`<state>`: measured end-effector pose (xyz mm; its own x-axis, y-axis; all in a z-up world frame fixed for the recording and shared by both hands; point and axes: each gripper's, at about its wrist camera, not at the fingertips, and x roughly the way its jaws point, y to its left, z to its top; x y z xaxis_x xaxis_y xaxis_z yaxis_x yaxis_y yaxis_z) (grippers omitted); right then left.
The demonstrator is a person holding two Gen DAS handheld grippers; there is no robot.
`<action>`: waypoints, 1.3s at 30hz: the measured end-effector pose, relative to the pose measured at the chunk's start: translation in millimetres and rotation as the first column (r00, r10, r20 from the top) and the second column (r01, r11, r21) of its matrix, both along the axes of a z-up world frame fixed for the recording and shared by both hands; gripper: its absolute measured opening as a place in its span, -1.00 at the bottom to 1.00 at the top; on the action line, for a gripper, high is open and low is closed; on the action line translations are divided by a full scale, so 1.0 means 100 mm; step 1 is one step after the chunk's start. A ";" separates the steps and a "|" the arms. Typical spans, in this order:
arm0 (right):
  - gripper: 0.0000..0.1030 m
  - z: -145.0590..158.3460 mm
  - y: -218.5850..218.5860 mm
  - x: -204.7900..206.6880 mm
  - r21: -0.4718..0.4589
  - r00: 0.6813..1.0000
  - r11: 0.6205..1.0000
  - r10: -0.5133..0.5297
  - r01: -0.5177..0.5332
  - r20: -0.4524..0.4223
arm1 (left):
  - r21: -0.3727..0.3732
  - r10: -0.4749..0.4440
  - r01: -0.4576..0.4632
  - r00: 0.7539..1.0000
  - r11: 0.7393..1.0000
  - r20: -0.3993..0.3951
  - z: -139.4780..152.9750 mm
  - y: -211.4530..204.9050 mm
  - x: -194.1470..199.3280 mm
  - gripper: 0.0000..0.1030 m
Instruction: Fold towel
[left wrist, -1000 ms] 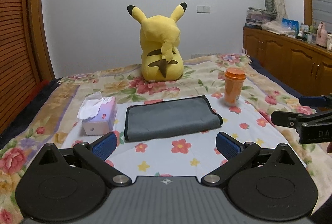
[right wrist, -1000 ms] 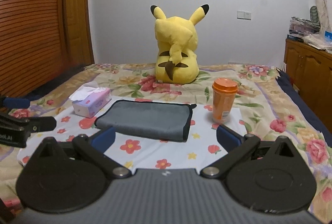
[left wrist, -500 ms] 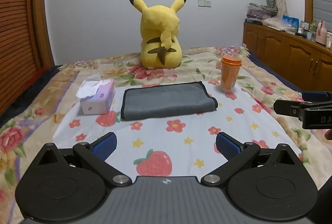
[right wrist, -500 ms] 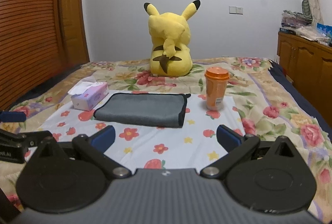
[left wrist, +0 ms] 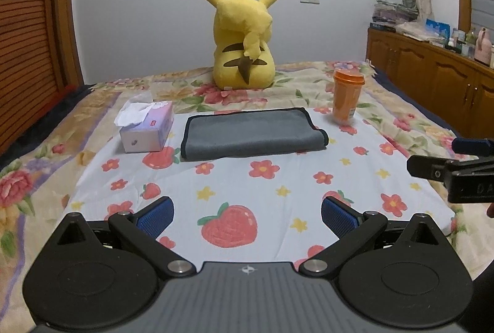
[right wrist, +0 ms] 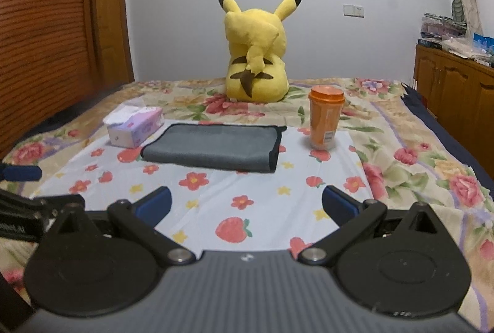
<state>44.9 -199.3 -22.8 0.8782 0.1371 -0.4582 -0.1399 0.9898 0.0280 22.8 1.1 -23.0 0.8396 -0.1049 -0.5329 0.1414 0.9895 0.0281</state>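
The wide bed point(left wrist: 401, 123) with its floral quilt carries a pale strawberry-print sheet point(left wrist: 247, 194), and on that sheet the dark grey towel with black edging point(left wrist: 251, 132) lies flat as a neat, doubled-over rectangle. It sits between the lilac tissue box point(left wrist: 148, 129) and the orange lidded cup point(left wrist: 346, 100). Folding looks done, or at most one fold short. The left gripper point(left wrist: 247, 214) and right gripper point(right wrist: 247, 203) hover well short of it, jaws spread, holding nothing.

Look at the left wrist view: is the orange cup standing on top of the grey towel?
No: the orange cup stands upright on the sheet, clear of the folded grey towel and off its right end.
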 end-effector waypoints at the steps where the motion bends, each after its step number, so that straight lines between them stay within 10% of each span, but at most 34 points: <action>1: 1.00 -0.01 0.01 0.01 -0.004 1.000 1.000 -0.001 0.001 -0.003 | -0.002 0.002 -0.002 1.000 1.000 -0.001 -0.01 0.00 0.00 1.00; 39: 1.00 0.05 -0.05 -0.10 0.010 0.996 0.999 -0.031 0.030 0.084 | 0.013 -0.003 0.000 0.986 1.000 0.167 0.11 -0.03 -0.21 1.00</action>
<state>34.4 -203.9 -17.6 0.9174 0.1135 -0.3813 -0.1119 0.9934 0.0263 2.0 -1.8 -12.5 0.9168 -0.1004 -0.3864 0.1352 0.9888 0.0638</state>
